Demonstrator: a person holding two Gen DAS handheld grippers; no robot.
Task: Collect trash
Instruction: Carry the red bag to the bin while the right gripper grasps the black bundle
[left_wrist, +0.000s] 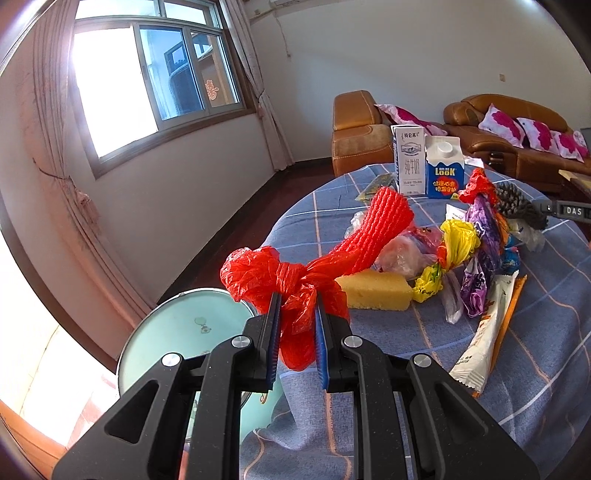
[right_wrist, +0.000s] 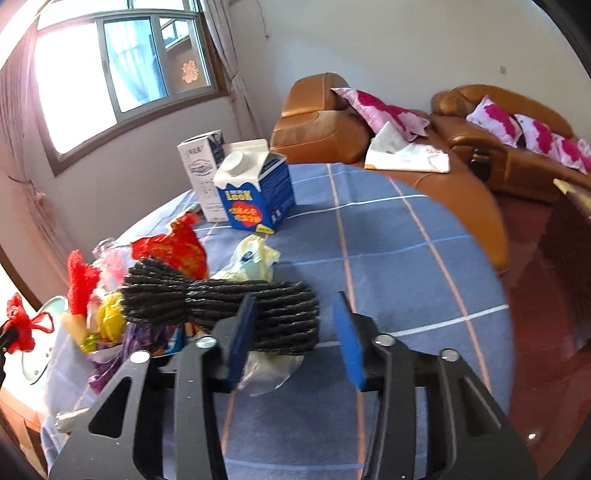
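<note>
My left gripper (left_wrist: 295, 310) is shut on a knotted red plastic bag (left_wrist: 258, 275), held above the table's near edge. Behind it lie a red foam net (left_wrist: 388, 214), a yellow sponge (left_wrist: 373, 290) and a pile of yellow, purple and white wrappers (left_wrist: 476, 266). In the right wrist view a black foam net (right_wrist: 221, 302) lies between the fingers of my right gripper (right_wrist: 295, 299). The left pad (right_wrist: 242, 332) overlaps the net, while a gap shows between the net and the right pad (right_wrist: 349, 343). The red bag (right_wrist: 22, 325) shows at the far left.
A white milk carton (left_wrist: 408, 162) and a blue carton (left_wrist: 445, 173) stand at the far side of the blue checked tablecloth (right_wrist: 388, 258). A round teal lid (left_wrist: 184, 332) sits below the table's left edge. Brown sofas (right_wrist: 325, 125) with pink cushions stand behind.
</note>
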